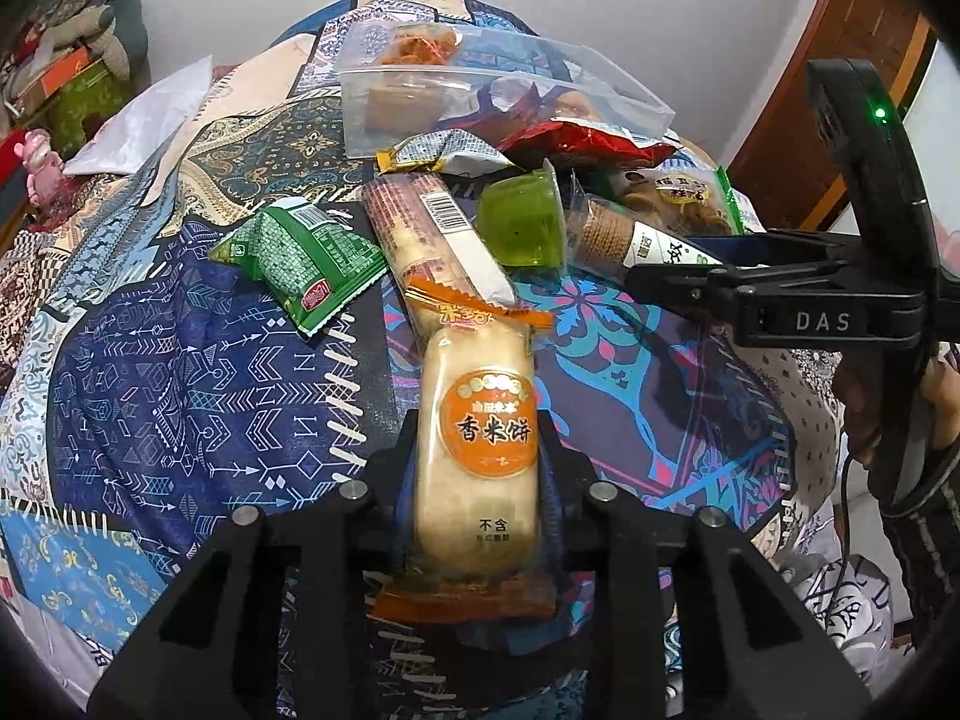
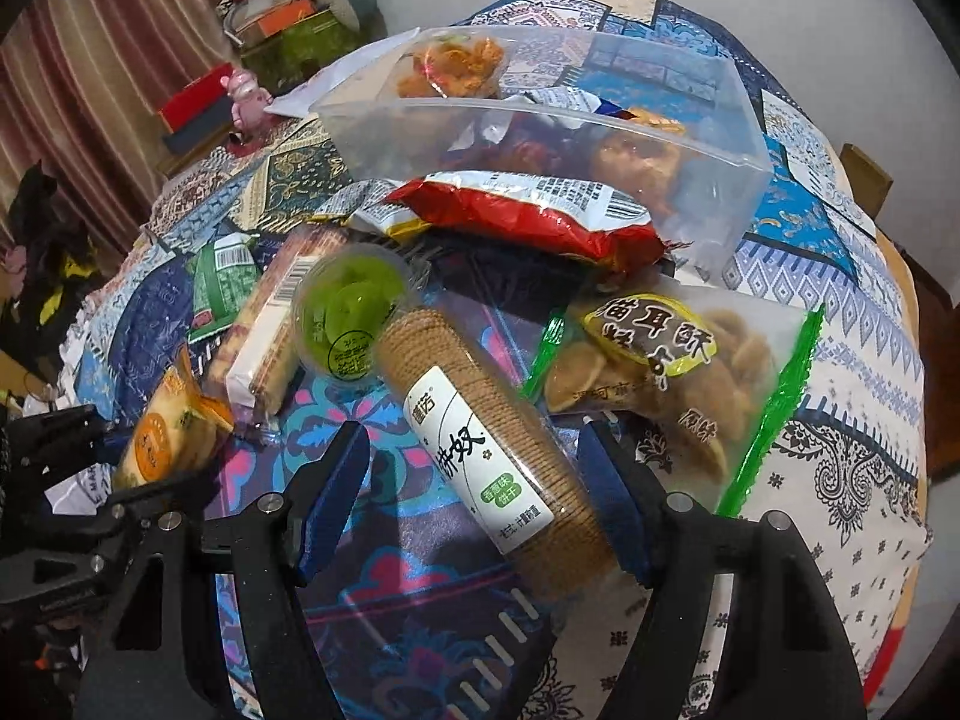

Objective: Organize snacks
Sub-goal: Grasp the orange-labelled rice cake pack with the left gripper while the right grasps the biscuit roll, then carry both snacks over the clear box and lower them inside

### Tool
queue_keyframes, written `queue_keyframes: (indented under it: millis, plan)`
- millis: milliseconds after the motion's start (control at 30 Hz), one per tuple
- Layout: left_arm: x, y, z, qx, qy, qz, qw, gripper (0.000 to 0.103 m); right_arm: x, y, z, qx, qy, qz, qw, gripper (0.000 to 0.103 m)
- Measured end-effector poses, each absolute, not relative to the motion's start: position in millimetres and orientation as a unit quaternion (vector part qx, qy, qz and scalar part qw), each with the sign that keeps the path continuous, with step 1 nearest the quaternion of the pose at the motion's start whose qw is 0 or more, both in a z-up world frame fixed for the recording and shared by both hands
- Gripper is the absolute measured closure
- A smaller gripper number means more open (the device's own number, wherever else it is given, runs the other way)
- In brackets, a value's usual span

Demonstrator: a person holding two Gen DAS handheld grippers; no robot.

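Our left tongs (image 1: 477, 462) are pinched on the rice cracker pack (image 1: 477, 450), gripping it across the middle with both ends sticking out. It's a light, puffy wrapper with brittle crackers inside, so we'd guess a gentle squeeze is plenty; the film looks slippery, and mid-body seems the right place to hold it.

Our right tongs (image 2: 474, 498) are spread wide around the biscuit roll (image 2: 492, 432), which lies between the pads slanted, its near end touching the right pad. It's stiff as a stack, but the thin biscuits probably crack easily, so we'd take it across the labelled middle.

Further out on the patterned bedspread (image 1: 180, 396) sit the green jelly cup (image 2: 351, 315), a long cracker sleeve (image 1: 432, 234), a green packet (image 1: 300, 264), the red bag (image 2: 528, 216) and the cat-ear crisps bag (image 2: 666, 378). The clear plastic bin (image 2: 690, 138), already holding some snacks, is toward the bed's far edge.
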State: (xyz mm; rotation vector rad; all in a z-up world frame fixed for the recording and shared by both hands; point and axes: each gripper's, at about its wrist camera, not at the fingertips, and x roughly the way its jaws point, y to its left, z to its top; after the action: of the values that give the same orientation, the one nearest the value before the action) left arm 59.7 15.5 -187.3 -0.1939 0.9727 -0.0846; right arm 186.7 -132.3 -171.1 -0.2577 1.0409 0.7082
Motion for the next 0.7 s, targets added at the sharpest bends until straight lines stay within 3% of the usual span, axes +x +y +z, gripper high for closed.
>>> queue_keyframes:
  millis: [133, 233, 267, 300, 400, 700]
  plan:
    - [58, 15, -186, -0.090, 0.465, -0.044, 0.880, 0.070, 181, -128, -180, -0.139, 0.506, 0.341, 0.780, 0.036]
    - [57, 16, -186, -0.095, 0.464, -0.042, 0.880, 0.070, 174, -130, -185, -0.143, 0.504, 0.347, 0.778, 0.049]
    - [57, 17, -186, -0.095, 0.463, -0.040, 0.880, 0.070, 174, -133, -184, -0.137, 0.503, 0.345, 0.781, 0.062]
    - [57, 18, -185, -0.095, 0.463, -0.039, 0.880, 0.070, 174, -136, -182, -0.125, 0.503, 0.344, 0.783, 0.066]
    - [56, 18, -178, -0.093, 0.455, -0.041, 0.885, 0.070, 177, -148, -182, -0.079, 0.509, 0.348, 0.783, 0.066]
    - [68, 24, -142, -0.086, 0.415, -0.039, 0.905, 0.070, 158, -148, -164, -0.074, 0.476, 0.349, 0.803, 0.066]
